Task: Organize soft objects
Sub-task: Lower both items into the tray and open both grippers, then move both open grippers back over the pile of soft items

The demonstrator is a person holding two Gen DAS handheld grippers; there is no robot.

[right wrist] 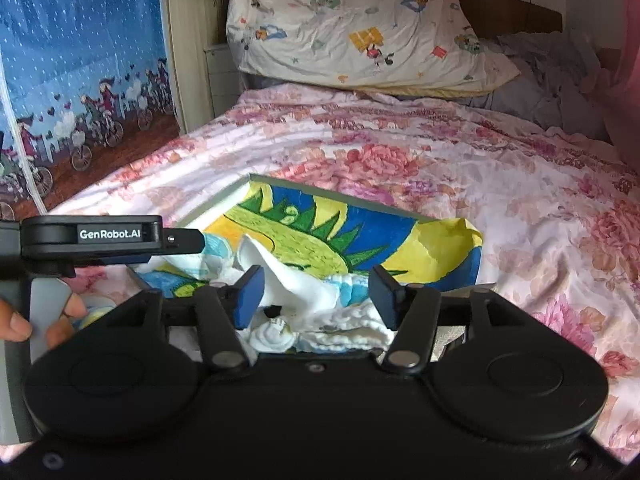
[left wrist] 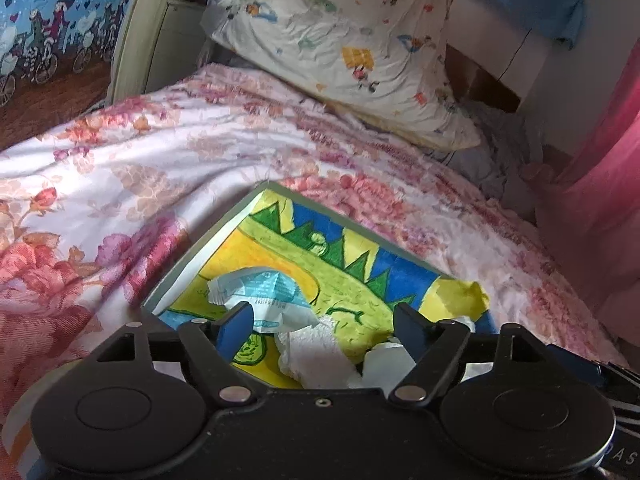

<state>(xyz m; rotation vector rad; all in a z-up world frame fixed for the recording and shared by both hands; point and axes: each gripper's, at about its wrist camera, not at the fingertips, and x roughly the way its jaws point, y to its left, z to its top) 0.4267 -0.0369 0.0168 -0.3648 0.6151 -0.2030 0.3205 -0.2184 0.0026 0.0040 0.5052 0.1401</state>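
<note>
Floral bedspread [right wrist: 460, 168] stretched ahead, cartoon pillow [right wrist: 352, 32] beyond. Both my left gripper [left wrist: 324, 326] and right gripper [right wrist: 316, 294] stood parted, empty, over crumpled white cloths [right wrist: 344, 324] in the dinosaur-lined tray [right wrist: 224, 200].

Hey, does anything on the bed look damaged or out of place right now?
Yes. The dinosaur drawing lining the box is torn and curled up at its right corner. A crumpled white and blue diaper lies loose on the drawing. The pillow leans tilted at the head of the bed.

Bicycle-print curtain [right wrist: 80, 80] beside bed frame [right wrist: 188, 52]
</note>
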